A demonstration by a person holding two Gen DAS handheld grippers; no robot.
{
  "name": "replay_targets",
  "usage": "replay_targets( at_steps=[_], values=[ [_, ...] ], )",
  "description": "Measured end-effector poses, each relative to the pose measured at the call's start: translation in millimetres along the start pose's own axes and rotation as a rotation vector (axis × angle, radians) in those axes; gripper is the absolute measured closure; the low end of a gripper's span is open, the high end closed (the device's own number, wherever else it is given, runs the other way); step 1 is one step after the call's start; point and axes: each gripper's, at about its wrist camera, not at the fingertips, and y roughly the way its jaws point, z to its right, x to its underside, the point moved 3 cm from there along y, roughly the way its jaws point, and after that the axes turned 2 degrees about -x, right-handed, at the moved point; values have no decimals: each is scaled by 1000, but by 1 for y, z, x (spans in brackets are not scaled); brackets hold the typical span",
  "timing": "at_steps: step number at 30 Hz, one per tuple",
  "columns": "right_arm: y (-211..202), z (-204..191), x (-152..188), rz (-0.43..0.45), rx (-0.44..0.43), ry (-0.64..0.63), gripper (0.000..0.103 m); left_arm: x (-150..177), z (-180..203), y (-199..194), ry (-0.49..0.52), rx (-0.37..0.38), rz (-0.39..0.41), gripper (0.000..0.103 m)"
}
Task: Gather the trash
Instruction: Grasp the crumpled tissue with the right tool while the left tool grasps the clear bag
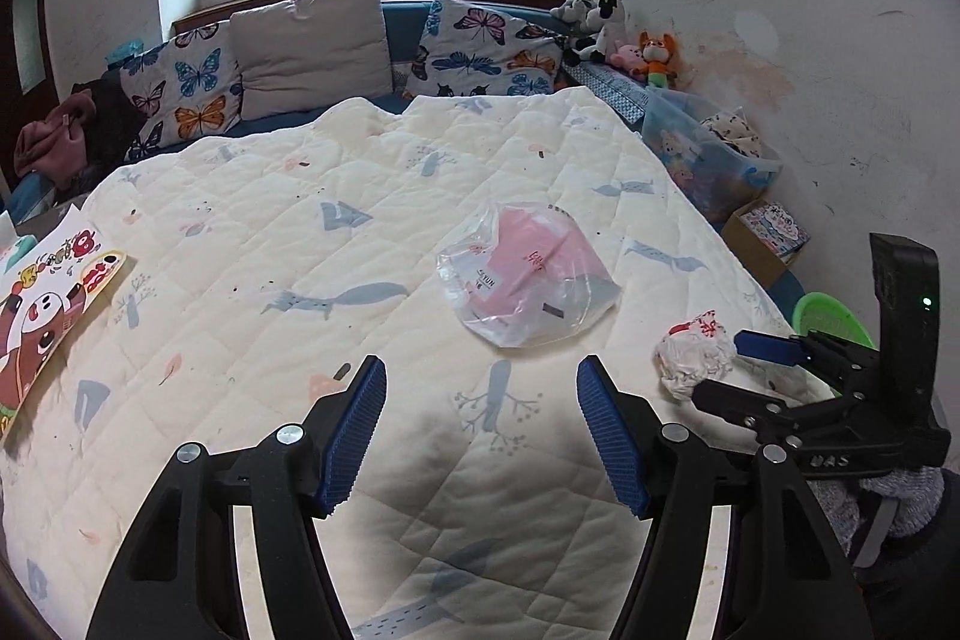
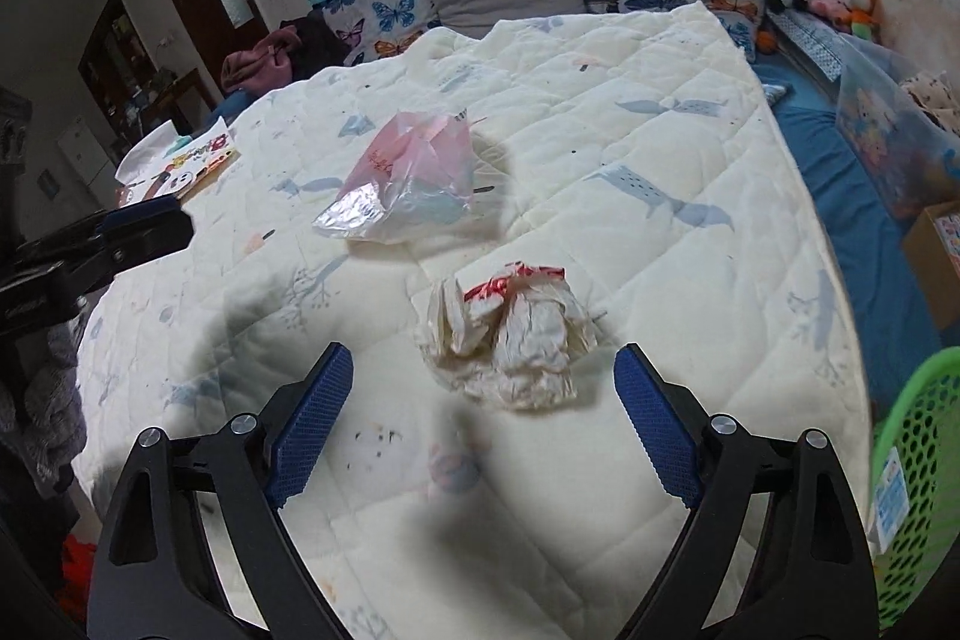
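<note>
While both grippers stand spread and empty, the crumpled wrapper (image 2: pixel 510 340) lies just ahead of the right gripper (image 2: pixel 483 427), nearer it than the left gripper (image 1: pixel 480 436).

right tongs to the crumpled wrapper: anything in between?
No. In the right wrist view only bare quilt lies between the open right tongs and the wrapper.

Bare quilt (image 2: pixel 600 112) lay open around the crumpled wrapper (image 2: pixel 516 334); the plastic bag (image 2: pixel 408 178) sat beyond, the green basket (image 2: pixel 918 460) crowding the right.
</note>
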Motion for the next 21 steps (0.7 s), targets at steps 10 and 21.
replay_targets(
  at_steps=[10,21],
  values=[
    [16,14,0,-25,-5,61,41,-2,7,24,16,13,-39,38],
    [-26,19,16,10,-6,49,45,-18,42,63,169,16,-32,19]
  ],
)
